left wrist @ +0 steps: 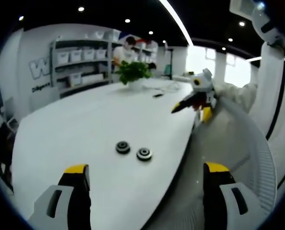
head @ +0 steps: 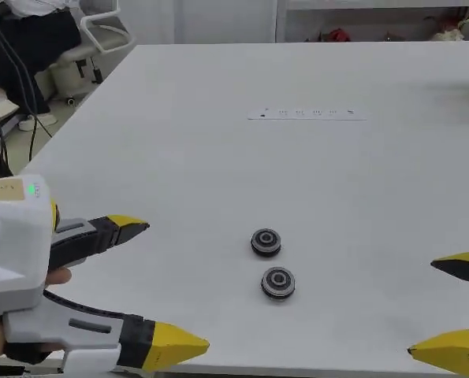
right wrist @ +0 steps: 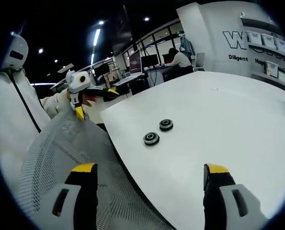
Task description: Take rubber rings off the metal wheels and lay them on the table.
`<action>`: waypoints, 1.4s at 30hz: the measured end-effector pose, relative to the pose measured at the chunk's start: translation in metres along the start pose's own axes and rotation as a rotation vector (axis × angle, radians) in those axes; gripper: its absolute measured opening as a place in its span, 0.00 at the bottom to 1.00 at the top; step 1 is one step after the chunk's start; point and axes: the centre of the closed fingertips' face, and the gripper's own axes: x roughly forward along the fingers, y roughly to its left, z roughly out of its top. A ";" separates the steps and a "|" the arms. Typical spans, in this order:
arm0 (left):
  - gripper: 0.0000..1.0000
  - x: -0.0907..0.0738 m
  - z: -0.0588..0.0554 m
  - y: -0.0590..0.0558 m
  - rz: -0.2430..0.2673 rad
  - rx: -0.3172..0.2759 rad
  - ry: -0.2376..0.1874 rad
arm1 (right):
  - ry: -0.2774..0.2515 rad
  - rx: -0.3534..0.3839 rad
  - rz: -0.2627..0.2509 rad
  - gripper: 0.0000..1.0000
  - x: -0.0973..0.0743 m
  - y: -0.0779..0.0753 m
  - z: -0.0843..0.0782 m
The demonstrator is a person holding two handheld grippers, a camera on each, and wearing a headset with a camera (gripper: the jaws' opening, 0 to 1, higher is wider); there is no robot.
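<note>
1. You have nothing finished yet, as far as I can judge. The far wheel [head: 266, 242] and near wheel [head: 277, 283] sit close together near your edge of the table [head: 218, 157].
2. Each wheel seems to wear its dark rubber ring [head: 264, 284].
3. Your left tongs [head: 175, 285] and right tongs [head: 422, 307] gape wide and hold nothing. They flank the wheels, well apart from them.
4. Both rings remain to be pulled off and laid down.

Head cam sat above the near edge of the tabletop [head: 218, 157], tilted fwd & down, fairly close. The far wheel [head: 266, 242] & near wheel [head: 278, 283] lay low-centre. The left gripper [head: 175, 285] cam sat low, off that near edge, facing across towards the right gripper [head: 422, 306]. The right gripper cam mirrored it, facing back. Both wheels were mid-distance in each. All 3 views shared the wheels & the tabletop round them; each gripper cam caught the other gripper.
</note>
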 end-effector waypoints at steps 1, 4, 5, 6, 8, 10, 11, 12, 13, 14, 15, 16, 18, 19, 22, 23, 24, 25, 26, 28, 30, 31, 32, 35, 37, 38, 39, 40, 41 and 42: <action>1.00 0.000 0.001 0.000 0.003 0.013 0.014 | -0.006 -0.001 -0.003 0.89 -0.002 -0.001 0.001; 1.00 0.002 0.009 0.001 0.008 0.065 0.031 | -0.035 -0.008 -0.023 0.89 -0.007 -0.006 0.010; 1.00 0.002 0.012 0.000 0.005 0.069 0.029 | -0.041 -0.009 -0.026 0.89 -0.008 -0.006 0.012; 1.00 0.003 0.016 0.000 -0.001 0.073 0.025 | -0.049 -0.014 -0.028 0.89 -0.010 -0.007 0.016; 1.00 0.004 0.024 0.000 -0.008 0.091 0.017 | -0.053 -0.029 -0.030 0.88 -0.011 -0.006 0.022; 1.00 0.006 0.031 0.002 -0.009 0.107 0.008 | -0.057 -0.050 -0.032 0.88 -0.012 -0.006 0.030; 1.00 0.006 0.034 0.003 -0.009 0.112 0.004 | -0.060 -0.056 -0.031 0.88 -0.013 -0.006 0.033; 1.00 0.008 0.037 0.004 -0.010 0.117 0.000 | -0.062 -0.062 -0.028 0.87 -0.013 -0.005 0.037; 0.99 0.010 0.041 0.006 -0.011 0.126 -0.005 | -0.065 -0.076 -0.019 0.86 -0.012 -0.003 0.043; 0.97 0.012 0.044 0.007 -0.012 0.132 -0.007 | -0.069 -0.090 -0.013 0.86 -0.011 -0.002 0.048; 0.97 0.015 0.049 0.008 -0.015 0.141 -0.016 | -0.072 -0.111 -0.005 0.86 -0.010 0.000 0.055; 0.96 0.018 0.053 0.009 -0.018 0.148 -0.024 | -0.072 -0.118 -0.003 0.85 -0.009 0.000 0.057; 0.96 0.024 0.060 0.011 -0.026 0.154 -0.032 | -0.073 -0.149 0.001 0.84 -0.007 0.000 0.068; 0.95 0.026 0.063 0.011 -0.031 0.162 -0.033 | -0.079 -0.162 0.002 0.84 -0.005 0.000 0.075; 0.95 0.033 0.074 0.012 -0.044 0.194 -0.046 | -0.099 -0.187 0.010 0.84 -0.001 0.000 0.091; 0.95 0.034 0.077 0.012 -0.049 0.198 -0.054 | -0.107 -0.197 0.014 0.84 0.001 0.000 0.097; 0.95 0.036 0.083 0.013 -0.057 0.201 -0.065 | -0.112 -0.204 0.016 0.83 0.002 0.000 0.101; 0.95 0.037 0.086 0.013 -0.062 0.203 -0.072 | -0.117 -0.215 0.021 0.83 0.004 0.001 0.107; 0.95 0.039 0.090 0.014 -0.065 0.205 -0.079 | -0.120 -0.221 0.024 0.82 0.005 0.001 0.110; 0.94 0.044 0.096 0.018 -0.068 0.217 -0.086 | -0.131 -0.232 0.032 0.81 0.010 0.001 0.119; 0.93 0.050 0.104 0.022 -0.060 0.227 -0.096 | -0.139 -0.242 0.036 0.80 0.016 -0.001 0.127; 0.93 0.053 0.107 0.023 -0.063 0.231 -0.105 | -0.144 -0.248 0.036 0.80 0.019 -0.002 0.130; 0.92 0.057 0.111 0.023 -0.071 0.233 -0.116 | -0.148 -0.255 0.034 0.78 0.023 -0.003 0.134; 0.91 0.066 0.117 0.022 -0.089 0.239 -0.164 | -0.175 -0.276 0.047 0.76 0.033 -0.004 0.143; 0.88 0.071 0.125 0.017 -0.122 0.236 -0.246 | -0.197 -0.273 0.056 0.74 0.040 -0.006 0.146; 0.86 0.073 0.124 0.018 -0.124 0.225 -0.255 | -0.198 -0.271 0.060 0.73 0.043 -0.010 0.146; 0.84 0.076 0.120 0.021 -0.120 0.214 -0.251 | -0.207 -0.269 0.066 0.73 0.046 -0.015 0.147; 0.83 0.078 0.119 0.022 -0.119 0.214 -0.249 | -0.222 -0.256 0.072 0.73 0.050 -0.017 0.148; 0.83 0.082 0.114 0.023 -0.116 0.212 -0.245 | -0.226 -0.249 0.074 0.72 0.052 -0.017 0.148; 0.82 0.086 0.108 0.026 -0.109 0.207 -0.233 | -0.250 -0.233 0.084 0.72 0.059 -0.018 0.149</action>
